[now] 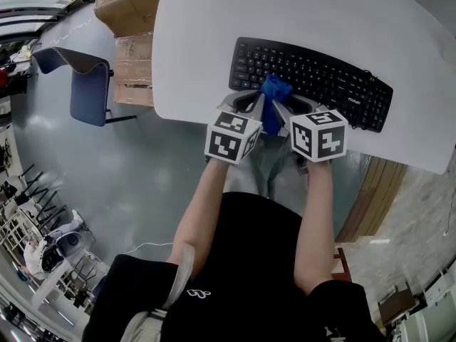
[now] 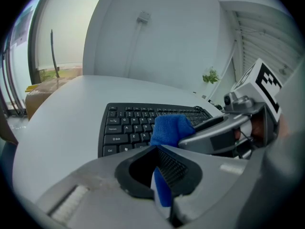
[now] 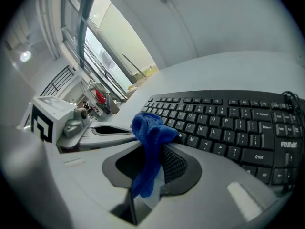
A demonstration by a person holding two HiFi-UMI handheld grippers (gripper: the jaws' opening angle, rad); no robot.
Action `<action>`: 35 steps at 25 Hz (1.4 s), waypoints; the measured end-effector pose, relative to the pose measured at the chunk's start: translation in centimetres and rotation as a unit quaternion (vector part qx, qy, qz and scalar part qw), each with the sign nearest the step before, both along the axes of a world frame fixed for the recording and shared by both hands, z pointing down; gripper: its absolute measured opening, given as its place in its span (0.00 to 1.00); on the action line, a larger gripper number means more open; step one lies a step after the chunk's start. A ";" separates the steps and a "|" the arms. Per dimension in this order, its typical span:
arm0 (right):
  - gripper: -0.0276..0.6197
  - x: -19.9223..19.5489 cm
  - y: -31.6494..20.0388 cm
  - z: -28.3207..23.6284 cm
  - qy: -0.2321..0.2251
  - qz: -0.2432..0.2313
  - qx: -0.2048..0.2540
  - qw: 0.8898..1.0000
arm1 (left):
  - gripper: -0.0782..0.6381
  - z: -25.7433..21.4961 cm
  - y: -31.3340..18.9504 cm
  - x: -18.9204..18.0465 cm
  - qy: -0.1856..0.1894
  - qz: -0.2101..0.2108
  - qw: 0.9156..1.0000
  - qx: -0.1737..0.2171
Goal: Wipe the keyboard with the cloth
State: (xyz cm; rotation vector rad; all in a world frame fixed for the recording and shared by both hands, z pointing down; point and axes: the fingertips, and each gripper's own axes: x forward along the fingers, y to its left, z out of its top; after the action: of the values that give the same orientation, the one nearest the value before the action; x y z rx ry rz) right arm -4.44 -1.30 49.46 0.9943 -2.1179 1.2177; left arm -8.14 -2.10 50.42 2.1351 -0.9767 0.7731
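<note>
Left claw (image 1: 249, 101), right claw (image 1: 289, 106) clamping cloth (image 1: 276, 89), keyboard (image 1: 322, 74), white table (image 1: 206, 34), grey floor (image 1: 121, 184)

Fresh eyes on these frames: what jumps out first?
The bright blue cloth, pinched by both the left gripper and the right gripper, jaws shut on it, over the near edge of the black keyboard. That keyboard lies askew on a white table, with cardboard boxes on the floor at its left.

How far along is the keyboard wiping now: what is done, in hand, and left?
Done: the blue cloth is gripped, with the left gripper and the right gripper both shut on it. In hand: the bunched cloth is held at the near edge of the keyboard. Left: the wiping strokes; nothing shows that any part was wiped.
</note>
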 end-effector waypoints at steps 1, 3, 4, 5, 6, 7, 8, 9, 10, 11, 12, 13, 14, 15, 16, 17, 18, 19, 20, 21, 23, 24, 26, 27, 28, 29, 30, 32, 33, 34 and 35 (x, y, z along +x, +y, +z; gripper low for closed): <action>0.18 0.3 0.1 0.0 0.000 0.002 0.000 1.000 | 0.11 0.0 0.1 0.3 0.000 0.001 1.000 0.000; 0.18 0.9 0.2 -0.1 -0.001 0.006 0.000 1.000 | 0.11 0.0 0.2 0.8 0.000 0.004 1.000 -0.001; 0.18 1.1 0.2 -0.1 -0.001 0.008 0.000 1.000 | 0.11 -0.1 0.2 1.1 0.000 0.005 1.000 -0.001; 0.18 1.5 0.3 -0.2 -0.001 0.010 0.000 1.000 | 0.11 -0.1 0.2 1.3 0.000 0.006 1.000 -0.001; 0.18 1.8 0.3 -0.2 -0.001 0.012 0.000 1.000 | 0.11 -0.1 0.3 1.7 0.000 0.008 1.000 -0.001; 0.18 2.1 0.4 -0.2 -0.001 0.014 0.000 1.000 | 0.11 0.0 0.3 2.0 0.000 0.010 1.000 -0.001; 0.18 2.5 0.5 -0.2 -0.001 0.016 0.000 1.000 | 0.11 0.0 0.4 2.4 0.000 0.012 1.000 -0.001; 0.18 2.9 0.6 -0.2 -0.001 0.019 0.000 1.000 | 0.11 0.0 0.5 2.8 0.000 0.015 1.000 -0.001; 0.18 3.3 0.7 -0.1 -0.001 0.022 0.000 1.000 | 0.11 0.0 0.6 3.2 0.001 0.017 1.000 -0.001; 0.18 3.7 0.7 -0.2 0.000 0.024 0.000 1.000 | 0.11 0.0 0.6 3.6 0.001 0.019 1.000 0.000; 0.18 4.1 0.8 -0.2 0.000 0.027 0.001 1.000 | 0.11 -0.1 0.7 4.0 0.001 0.021 1.000 0.000; 0.18 4.4 0.8 -0.2 0.001 0.029 0.001 1.000 | 0.11 -0.1 0.7 4.3 0.001 0.022 1.000 0.001; 0.18 4.8 0.9 -0.2 0.001 0.031 0.002 1.000 | 0.11 0.0 0.7 4.7 0.002 0.024 1.000 0.001; 0.18 5.1 1.0 -0.2 0.001 0.033 0.002 0.999 | 0.11 0.0 0.8 5.1 0.002 0.026 1.000 0.001; 0.18 5.5 1.0 -0.2 0.000 0.035 0.002 0.999 | 0.11 0.0 0.9 5.5 0.002 0.028 1.000 0.001; 0.18 6.0 1.1 -0.2 0.000 0.038 0.002 0.999 | 0.11 0.0 0.9 5.9 0.002 0.031 1.000 0.000; 0.18 6.4 1.2 -0.3 0.000 0.040 0.002 0.999 | 0.11 0.0 1.0 6.3 0.002 0.034 0.999 0.001; 0.18 6.7 1.2 -0.3 0.000 0.042 0.002 0.999 | 0.11 -0.1 1.0 6.7 0.002 0.036 0.999 0.001; 0.18 7.1 1.3 -0.5 0.000 0.044 0.002 0.999 | 0.11 -0.2 1.1 7.1 0.002 0.038 0.999 0.001; 0.18 7.5 1.3 -0.6 0.000 0.046 0.002 0.999 | 0.11 -0.3 1.1 7.4 0.002 0.040 0.999 0.001; 0.18 8.2 1.3 -0.7 -0.001 0.050 0.002 0.999 | 0.11 -0.4 1.1 8.2 0.002 0.043 0.999 0.002; 0.18 8.5 1.4 -0.7 -0.001 0.052 0.003 0.999 | 0.11 -0.4 1.1 8.5 0.003 0.045 0.999 0.002; 0.18 9.1 1.4 -0.7 -0.001 0.057 0.005 0.998 | 0.11 -0.4 1.1 9.1 0.004 0.049 0.999 0.002; 0.18 9.4 1.5 -0.7 -0.001 0.059 0.005 0.998 | 0.11 -0.3 1.2 9.4 0.004 0.051 0.999 0.002; 0.18 9.7 1.5 -0.7 -0.002 0.061 0.006 0.998 | 0.11 -0.3 1.2 9.8 0.004 0.053 0.999 0.002; 0.18 10.0 1.6 -0.8 -0.002 0.063 0.007 0.998 | 0.11 -0.3 1.3 10.1 0.004 0.055 0.998 0.002; 0.18 10.3 1.6 -0.8 -0.002 0.065 0.008 0.998 | 0.11 -0.3 1.3 10.4 0.004 0.057 0.998 0.002; 0.18 11.0 1.7 -1.0 -0.001 0.068 0.009 0.998 | 0.11 -0.3 1.4 11.1 0.005 0.062 0.998 0.002; 0.18 11.3 1.7 -1.1 0.000 0.070 0.009 0.997 | 0.11 -0.4 1.4 11.5 0.006 0.064 0.998 0.002; 0.18 11.6 1.7 -1.2 0.000 0.072 0.010 0.997 | 0.11 -0.5 1.4 11.8 0.007 0.067 0.998 0.003; 0.18 12.0 1.7 -1.2 0.001 0.074 0.010 0.997 | 0.11 -0.5 1.5 12.1 0.007 0.069 0.998 0.003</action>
State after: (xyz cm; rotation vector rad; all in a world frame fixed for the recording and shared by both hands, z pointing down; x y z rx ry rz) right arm 7.52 0.45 48.22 1.1788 -2.0905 1.2658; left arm 4.01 -0.61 49.91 2.2281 -0.8306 0.8209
